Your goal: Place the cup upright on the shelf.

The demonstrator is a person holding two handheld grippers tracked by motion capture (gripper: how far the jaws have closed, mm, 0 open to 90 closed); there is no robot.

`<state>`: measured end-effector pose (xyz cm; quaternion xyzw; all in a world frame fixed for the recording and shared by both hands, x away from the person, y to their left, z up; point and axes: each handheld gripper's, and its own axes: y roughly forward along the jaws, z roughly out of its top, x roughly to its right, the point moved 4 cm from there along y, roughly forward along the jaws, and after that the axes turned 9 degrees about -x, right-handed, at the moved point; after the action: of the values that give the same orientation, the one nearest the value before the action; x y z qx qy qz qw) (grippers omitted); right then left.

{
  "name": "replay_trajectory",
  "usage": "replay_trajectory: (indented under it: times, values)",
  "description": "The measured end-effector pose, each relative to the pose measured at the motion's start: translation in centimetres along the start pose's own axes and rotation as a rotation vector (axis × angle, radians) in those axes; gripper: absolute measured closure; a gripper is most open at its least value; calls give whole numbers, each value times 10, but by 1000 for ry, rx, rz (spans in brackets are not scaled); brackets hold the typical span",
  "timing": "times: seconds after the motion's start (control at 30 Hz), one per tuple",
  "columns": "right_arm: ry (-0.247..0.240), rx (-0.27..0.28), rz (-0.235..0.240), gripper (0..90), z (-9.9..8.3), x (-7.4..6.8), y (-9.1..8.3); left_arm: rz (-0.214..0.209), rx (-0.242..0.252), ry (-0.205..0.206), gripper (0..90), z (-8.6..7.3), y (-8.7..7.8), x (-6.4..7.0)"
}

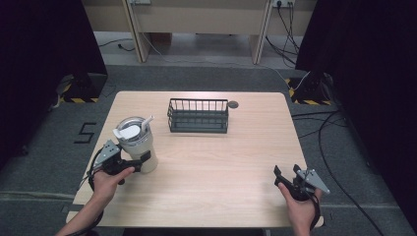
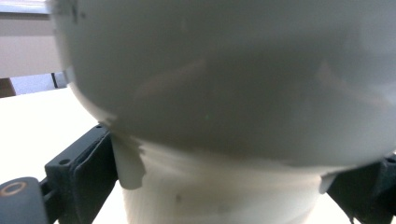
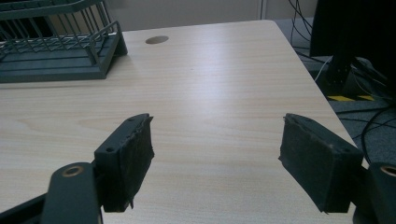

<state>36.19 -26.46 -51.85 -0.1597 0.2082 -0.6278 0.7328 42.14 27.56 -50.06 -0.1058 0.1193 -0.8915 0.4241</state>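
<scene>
Left gripper [image 1: 140, 160]: clamped on the lower body of the tumbler [image 1: 139, 146], one jaw on each side of its narrowing base, as the left gripper view shows.

Tumbler [image 2: 224, 93]: cream, lidded, straw [image 1: 147, 122] standing from the lid; upright on the table [image 1: 221, 167] directly ahead of the left gripper, near the table's left edge. Judged rigid, smooth-walled and fairly slippery, top-heavy if filled. The grip sits low, so tilting is a risk; a hold higher on the straight wall would likely be steadier.

Wire basket [image 1: 198, 115]: ahead and to the right of the left gripper, well apart, open-topped.

Right gripper [image 1: 290, 178]: jaws spread wide, holding nothing, near the table's front right corner.

Open room: bare tabletop between the two grippers and up to the basket.
</scene>
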Motion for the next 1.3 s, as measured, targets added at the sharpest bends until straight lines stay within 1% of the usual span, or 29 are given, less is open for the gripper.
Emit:
replay_trajectory:
  times: [0.33,0.47,0.6,0.77,0.9,1.0,1.2,1.3]
  values:
    - [0,-10,-1,259,-1,0,2,9,1,34,87,0,-1,1]
    - [-5,-16,-5,259,-2,1,2,9,-5,35,89,1,-1,0]
    - [0,-18,-5,260,-2,1,3,8,-15,44,90,2,-1,1]
    - [-7,-17,-5,260,-2,1,3,4,-20,38,91,3,-1,-1]
    - [-5,-17,-5,259,-2,2,3,4,-28,44,91,4,-1,-1]
    - [-4,-15,-8,259,-2,2,3,-1,-21,40,92,6,-3,-1]
    - [-5,-15,-9,259,-2,3,3,-6,-1,46,92,15,-7,-1]
    - [-2,-12,-11,259,-2,3,3,-7,-2,49,92,18,-8,0]
